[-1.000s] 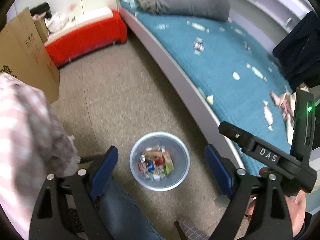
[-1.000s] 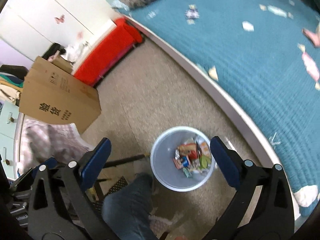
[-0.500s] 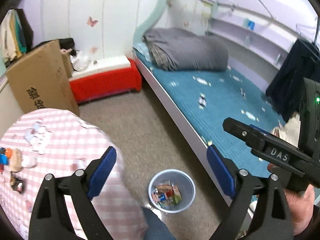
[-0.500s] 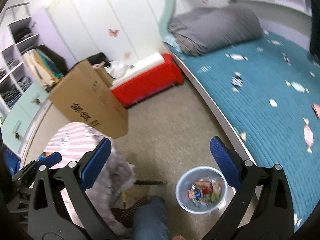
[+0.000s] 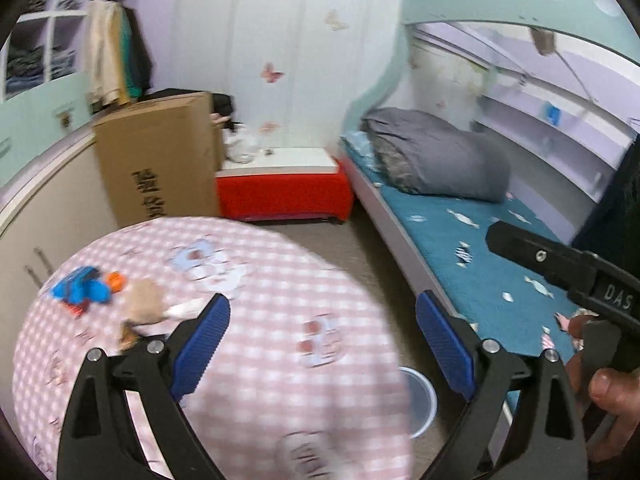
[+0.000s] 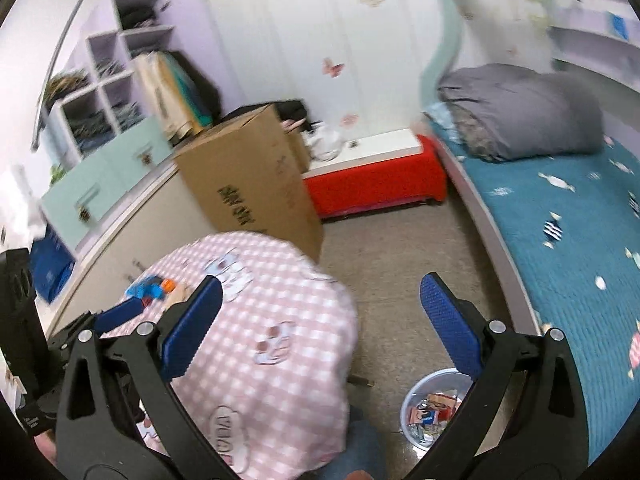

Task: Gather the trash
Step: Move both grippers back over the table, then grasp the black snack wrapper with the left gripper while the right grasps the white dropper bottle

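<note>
Now both grippers, left (image 5: 322, 344) and right (image 6: 320, 326), gape empty above the checked tablecloth (image 5: 280, 280); trash bin (image 6: 430, 408) at five o'clock.

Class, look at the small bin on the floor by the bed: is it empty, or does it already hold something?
It holds something. The right wrist view shows the bin upright on the floor with colourful wrappers lying inside.
</note>
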A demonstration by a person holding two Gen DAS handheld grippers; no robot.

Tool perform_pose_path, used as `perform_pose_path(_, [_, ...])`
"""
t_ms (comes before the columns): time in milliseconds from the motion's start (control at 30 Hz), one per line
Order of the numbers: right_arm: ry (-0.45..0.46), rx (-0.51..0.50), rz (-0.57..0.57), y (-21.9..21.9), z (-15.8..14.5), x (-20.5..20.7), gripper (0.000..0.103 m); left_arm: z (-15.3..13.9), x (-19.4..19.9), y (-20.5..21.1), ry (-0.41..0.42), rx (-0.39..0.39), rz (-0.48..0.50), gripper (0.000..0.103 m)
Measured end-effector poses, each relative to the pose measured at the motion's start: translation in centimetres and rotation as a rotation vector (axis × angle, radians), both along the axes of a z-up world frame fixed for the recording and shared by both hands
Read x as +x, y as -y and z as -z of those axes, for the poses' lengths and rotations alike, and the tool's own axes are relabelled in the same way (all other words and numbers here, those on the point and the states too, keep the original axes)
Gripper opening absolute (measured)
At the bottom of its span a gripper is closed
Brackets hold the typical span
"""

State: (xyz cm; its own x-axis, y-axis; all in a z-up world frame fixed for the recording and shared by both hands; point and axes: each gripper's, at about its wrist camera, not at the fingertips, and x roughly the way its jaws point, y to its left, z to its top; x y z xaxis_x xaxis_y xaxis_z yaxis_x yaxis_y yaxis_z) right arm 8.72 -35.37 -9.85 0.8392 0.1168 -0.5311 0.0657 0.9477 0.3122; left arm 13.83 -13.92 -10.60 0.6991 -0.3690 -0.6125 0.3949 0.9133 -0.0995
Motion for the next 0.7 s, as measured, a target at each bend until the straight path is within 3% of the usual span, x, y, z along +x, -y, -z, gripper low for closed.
perform_pose_path(333, [-0.092, -0.068, -0.196, -9.6, 3.3, 5.9, 0.097, 4.5, 2.4, -10.1, -0.056, -0.020, -0.182, 0.092])
perform_pose_path(700, [-0.173, -0.091, -0.299, -13.1, 7.6, 10.9, 0.097, 9.7, 6.7, -13.2, -0.166, -0.008, -0.274, 0.092])
